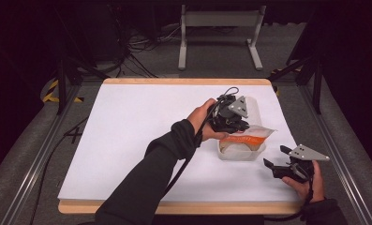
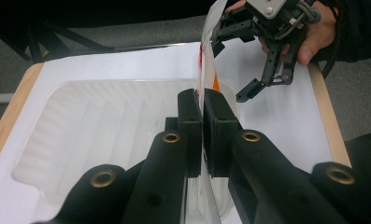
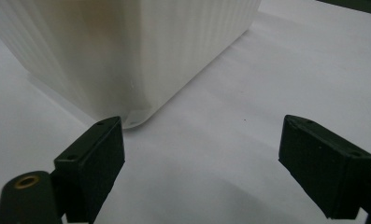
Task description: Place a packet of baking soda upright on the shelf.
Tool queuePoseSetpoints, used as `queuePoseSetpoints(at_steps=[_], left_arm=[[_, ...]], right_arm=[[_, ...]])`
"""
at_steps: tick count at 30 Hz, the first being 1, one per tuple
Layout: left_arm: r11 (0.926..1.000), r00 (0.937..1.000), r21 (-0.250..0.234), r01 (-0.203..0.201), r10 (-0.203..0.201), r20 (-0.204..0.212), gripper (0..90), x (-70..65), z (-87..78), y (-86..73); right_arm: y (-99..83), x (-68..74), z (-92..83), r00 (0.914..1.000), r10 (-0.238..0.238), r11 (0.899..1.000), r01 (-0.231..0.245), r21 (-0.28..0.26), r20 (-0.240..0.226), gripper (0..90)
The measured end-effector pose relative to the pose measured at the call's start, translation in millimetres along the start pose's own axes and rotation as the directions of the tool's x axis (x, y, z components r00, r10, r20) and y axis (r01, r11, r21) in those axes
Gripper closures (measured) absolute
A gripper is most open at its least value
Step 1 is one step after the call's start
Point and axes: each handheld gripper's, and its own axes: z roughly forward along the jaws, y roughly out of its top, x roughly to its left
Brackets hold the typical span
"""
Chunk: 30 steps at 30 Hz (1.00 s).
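My left tool (image 2: 203, 135) is clenched on a thin white film with orange print (image 2: 205, 51), which rises upright from between the two black jaws. Directly beyond and below the jaws lies the ribbed white plastic tray (image 2: 99, 121); the film stands at the tray's rim on the side nearer my right hand. In the high view my left tool (image 1: 231, 123) sits over the tray (image 1: 242, 152), with the film (image 1: 249, 136) peeled up across the tray's top.

My right tool (image 3: 202, 154) is released, jaws spread wide. The tray's corner (image 3: 136, 70) stands just beyond its left jaw, close to the jaw tip; I cannot tell whether they touch. In the high view my right tool (image 1: 278, 161) sits just beside the tray, on the side toward the bench's near right corner.

The tray rests on the white sheet covering the bench (image 1: 141, 122), right of its centre.
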Motion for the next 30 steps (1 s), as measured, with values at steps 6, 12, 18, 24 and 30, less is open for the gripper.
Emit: queuePoseSetpoints(at_steps=[6,12,18,24,30], left_arm=[[1.0000,1.0000,0.002,0.001,-0.001,-0.004,87.0,0.3,-6.5,-5.4],[0.9999,0.9999,0.011,-0.004,0.004,-0.009,86.6,0.6,-12.6,-12.0],[0.9997,0.9999,0.022,0.006,-0.005,-0.016,86.3,0.0,-17.5,-21.5],[0.9994,0.9996,0.029,0.020,-0.020,-0.018,86.7,0.3,-22.3,-34.0],[0.9991,0.9995,0.033,0.027,-0.027,-0.016,86.9,0.0,-26.7,-43.3]], right_arm=[[0.0,0.4,0.2,1.0000,-0.002,1.000,0.002,0.001,0.001,15.0],[0.0,0.6,0.0,1.0000,-0.005,1.000,0.005,0.000,0.000,15.1],[0.0,0.5,-0.5,1.0000,-0.004,1.000,0.004,-0.006,0.008,15.1],[0.1,1.0,-0.2,0.9999,-0.008,1.000,0.008,-0.004,0.009,15.1],[0.0,0.8,-0.3,0.9999,-0.006,1.000,0.006,-0.006,0.009,15.1]])
